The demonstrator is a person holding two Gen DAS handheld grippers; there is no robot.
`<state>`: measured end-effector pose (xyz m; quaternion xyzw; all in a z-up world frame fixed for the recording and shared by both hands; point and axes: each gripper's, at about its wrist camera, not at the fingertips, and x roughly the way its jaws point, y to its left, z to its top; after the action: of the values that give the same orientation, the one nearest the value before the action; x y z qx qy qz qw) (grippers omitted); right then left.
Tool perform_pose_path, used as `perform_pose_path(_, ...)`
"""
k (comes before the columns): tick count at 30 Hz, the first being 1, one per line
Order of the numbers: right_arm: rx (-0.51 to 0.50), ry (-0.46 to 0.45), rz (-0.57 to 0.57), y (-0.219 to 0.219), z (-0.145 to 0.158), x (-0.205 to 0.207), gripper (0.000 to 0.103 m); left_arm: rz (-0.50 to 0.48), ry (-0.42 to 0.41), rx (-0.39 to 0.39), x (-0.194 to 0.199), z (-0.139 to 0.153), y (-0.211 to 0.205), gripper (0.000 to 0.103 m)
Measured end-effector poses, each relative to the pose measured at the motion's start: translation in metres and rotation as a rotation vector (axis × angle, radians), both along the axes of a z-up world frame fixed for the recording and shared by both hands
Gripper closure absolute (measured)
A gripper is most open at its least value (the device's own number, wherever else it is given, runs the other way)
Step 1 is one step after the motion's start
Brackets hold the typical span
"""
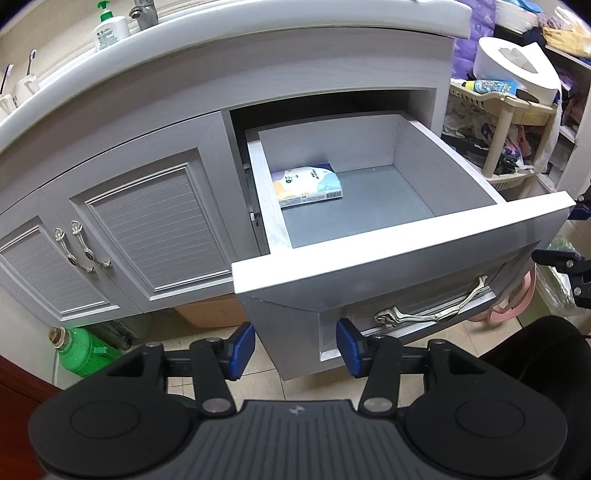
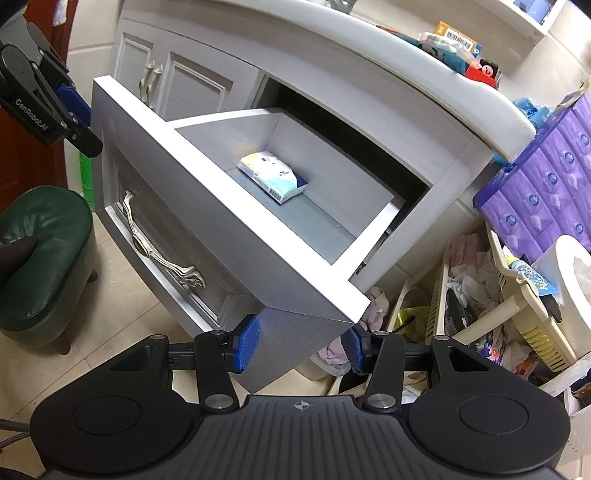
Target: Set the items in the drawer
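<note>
my left gripper (image 1: 295, 350) hangs in front of the pulled-out grey wooden drawer (image 1: 399, 236), below its white top edge, with the blue pads part-way apart and nothing between them. my right gripper (image 2: 301, 347) sits at the drawer's near corner, pads likewise parted and empty; the corner of the drawer front shows in the gap, but i cannot tell whether either pad touches it. the small soft tissue pack with pastel print (image 1: 308, 185) lies flat on the drawer's grey floor, in the back left corner as the left wrist view shows it, close to the left wall. the left wrist view alone shows the two louvred grey cabinet doors (image 1: 155, 229) with their paired ornate silver handles (image 1: 83, 247), the white basin rim (image 1: 221, 48) carrying a white pump bottle with green cap (image 1: 109, 29), and a green plastic bottle (image 1: 83, 352) on the floor tiles. the right wrist view alone shows the dark green padded stool (image 2: 44, 266), the purple multipack of tissue rolls (image 2: 546, 177), and my left gripper from outside at the upper left. both views show the drawer's ornate silver pull handle (image 1: 432, 310) and the cream plastic basket rack (image 2: 517, 302) full of clutter.
</note>
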<state>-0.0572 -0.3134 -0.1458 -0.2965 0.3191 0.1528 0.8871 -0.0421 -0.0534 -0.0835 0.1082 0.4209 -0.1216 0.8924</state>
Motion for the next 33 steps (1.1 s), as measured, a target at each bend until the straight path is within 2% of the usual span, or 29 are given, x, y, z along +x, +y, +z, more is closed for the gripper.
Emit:
perform_pose_path(12,0.001,0.002,-0.005,0.0,0.0,-0.001,0.053,-0.004,0.001,-0.002,-0.001,0.0,0.001,0.046)
perform_pose_path(16,0.003,0.017,-0.015,0.005,-0.002,0.001,0.042,-0.005,0.015,-0.038,0.001,-0.001,0.002,0.034)
perform_pose_path(21,-0.025,0.001,-0.045,0.012,-0.004,0.0,0.039,0.005,0.023,-0.054,0.002,0.0,0.003,0.033)
perform_pose_path(25,-0.017,-0.044,-0.053,0.015,0.002,-0.005,0.03,0.02,0.004,-0.103,0.001,0.005,0.007,0.021)
perform_pose_path(29,-0.014,-0.085,-0.058,0.018,0.011,-0.012,0.028,0.022,-0.025,-0.077,-0.001,0.009,0.006,0.02)
perform_pose_path(33,0.006,-0.114,-0.062,0.019,0.024,-0.021,0.028,0.021,-0.026,-0.086,-0.004,0.012,0.008,0.02)
